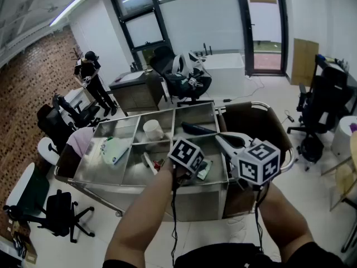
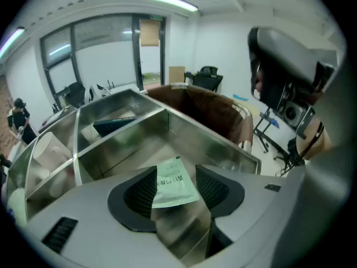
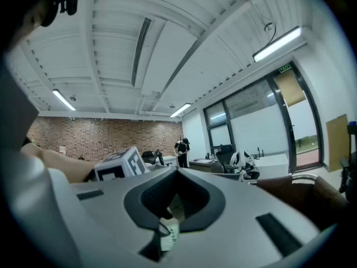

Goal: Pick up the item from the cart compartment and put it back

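A pale green printed packet [image 2: 174, 186] lies flat in the steel cart's [image 1: 184, 108] front right compartment; in the head view it shows as the packet [image 1: 203, 169] beside the left marker cube [image 1: 187, 154]. My left gripper [image 2: 174, 175] tilts down into that compartment, jaws apart, with the packet between the fingertips; the left pad hides its left edge and I see no pad pressing on it. My right gripper [image 1: 223, 140] is held level above the cart's right side. In the right gripper view its fingertips [image 3: 177, 172] meet, with nothing clamped.
A white cup [image 1: 153, 129] stands in the back middle compartment and a dark flat object [image 1: 195, 129] lies in the back right one. Green and white items [image 1: 114, 149] fill the left compartment. A brown bag [image 1: 251, 119] hangs at the cart's right end. Office chairs and a standing person [image 1: 92, 74] are behind.
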`<state>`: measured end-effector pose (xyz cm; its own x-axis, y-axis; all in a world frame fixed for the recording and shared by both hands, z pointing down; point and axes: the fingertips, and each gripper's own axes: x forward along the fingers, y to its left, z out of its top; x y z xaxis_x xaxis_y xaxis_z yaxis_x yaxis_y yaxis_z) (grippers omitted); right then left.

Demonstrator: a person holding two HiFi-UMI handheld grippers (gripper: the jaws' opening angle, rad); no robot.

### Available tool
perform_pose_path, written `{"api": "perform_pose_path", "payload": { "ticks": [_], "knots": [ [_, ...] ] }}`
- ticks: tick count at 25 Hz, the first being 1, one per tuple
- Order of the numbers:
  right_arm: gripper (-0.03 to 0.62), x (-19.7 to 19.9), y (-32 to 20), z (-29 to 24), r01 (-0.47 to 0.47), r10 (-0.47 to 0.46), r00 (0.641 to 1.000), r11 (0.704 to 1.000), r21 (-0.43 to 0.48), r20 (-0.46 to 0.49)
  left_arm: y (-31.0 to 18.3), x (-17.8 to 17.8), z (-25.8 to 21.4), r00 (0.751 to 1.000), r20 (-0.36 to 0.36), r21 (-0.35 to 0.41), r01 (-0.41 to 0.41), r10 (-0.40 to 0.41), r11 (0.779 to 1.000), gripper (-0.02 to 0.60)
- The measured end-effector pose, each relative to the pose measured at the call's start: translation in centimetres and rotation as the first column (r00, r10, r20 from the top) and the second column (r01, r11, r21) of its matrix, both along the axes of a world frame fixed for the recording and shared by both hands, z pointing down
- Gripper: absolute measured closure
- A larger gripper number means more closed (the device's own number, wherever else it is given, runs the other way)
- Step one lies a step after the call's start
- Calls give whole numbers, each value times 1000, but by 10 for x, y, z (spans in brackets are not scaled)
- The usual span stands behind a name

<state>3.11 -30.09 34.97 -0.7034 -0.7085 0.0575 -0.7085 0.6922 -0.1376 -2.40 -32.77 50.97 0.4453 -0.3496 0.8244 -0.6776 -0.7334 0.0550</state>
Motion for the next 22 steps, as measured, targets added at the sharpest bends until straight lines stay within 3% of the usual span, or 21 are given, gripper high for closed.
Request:
{"api": "perform_pose_path", "payload": {
  "ticks": [2, 6, 9, 12, 19, 22],
  "knots": [
    [572, 0, 1, -4, 1, -1, 1000, 1000, 11, 7, 3, -1, 20, 993, 100, -85, -57, 66, 995, 337],
    [572, 0, 5, -10, 7, -8, 1000, 1000, 30, 12, 13, -16, 61, 946, 266, -269, -111, 185, 957, 299],
    [572, 1, 8, -11, 10, -11, 1000, 999, 34, 14, 11, -13, 69, 944, 261, -320, -115, 204, 940, 288],
    [572, 4, 9, -10, 9, -9, 1000, 999, 32, 16, 13, -7, 74, 949, 240, -355, -111, 205, 928, 235],
    [572, 6, 8, -8, 8, -8, 1000, 999, 33, 5, -13, -15, 84, 937, 305, -311, -72, 171, 948, 233],
    [572, 5, 6, -8, 10, -11, 1000, 999, 33, 9, -16, -15, 89, 936, 306, -320, -70, 173, 945, 233]
  ]
}}
